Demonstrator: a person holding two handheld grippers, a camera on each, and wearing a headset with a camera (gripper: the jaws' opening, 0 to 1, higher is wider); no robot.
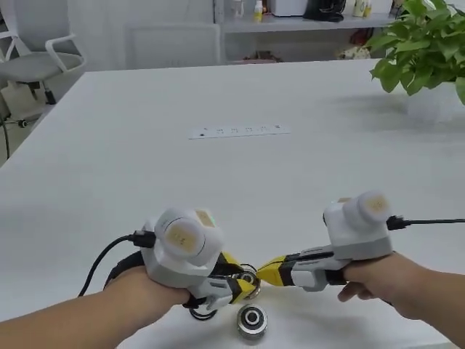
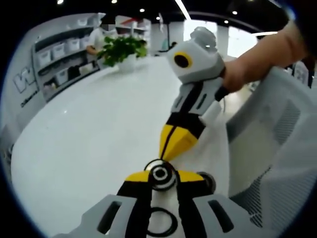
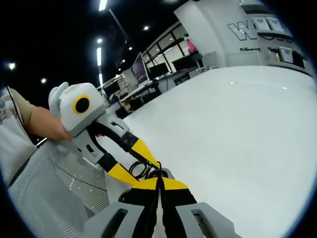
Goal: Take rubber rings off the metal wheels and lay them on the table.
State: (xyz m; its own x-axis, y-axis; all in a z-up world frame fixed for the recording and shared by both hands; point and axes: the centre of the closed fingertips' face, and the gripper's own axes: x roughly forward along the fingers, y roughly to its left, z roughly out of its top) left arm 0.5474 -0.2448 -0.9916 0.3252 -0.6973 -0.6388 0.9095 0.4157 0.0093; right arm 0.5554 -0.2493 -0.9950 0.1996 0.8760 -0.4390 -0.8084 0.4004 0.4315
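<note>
One rubber ring [image 2: 148,224] already lies flat on the table [image 1: 218,167], at 6 o'clock beneath the left gripper [image 2: 161,181]. That gripper is clamped narrow across a metal wheel [image 2: 161,172] held off the tabletop. The right gripper [image 3: 159,187] enters the left gripper view from 12 o'clock. Its jaws are pressed together at the wheel's rim, seemingly pinching its black ring [image 3: 139,170]. A second wheel [image 1: 252,321] sits on the table at 5 o'clock of the held one, and I cannot tell whether it carries a ring. By my reading, the held wheel's ring is only partway off
</note>
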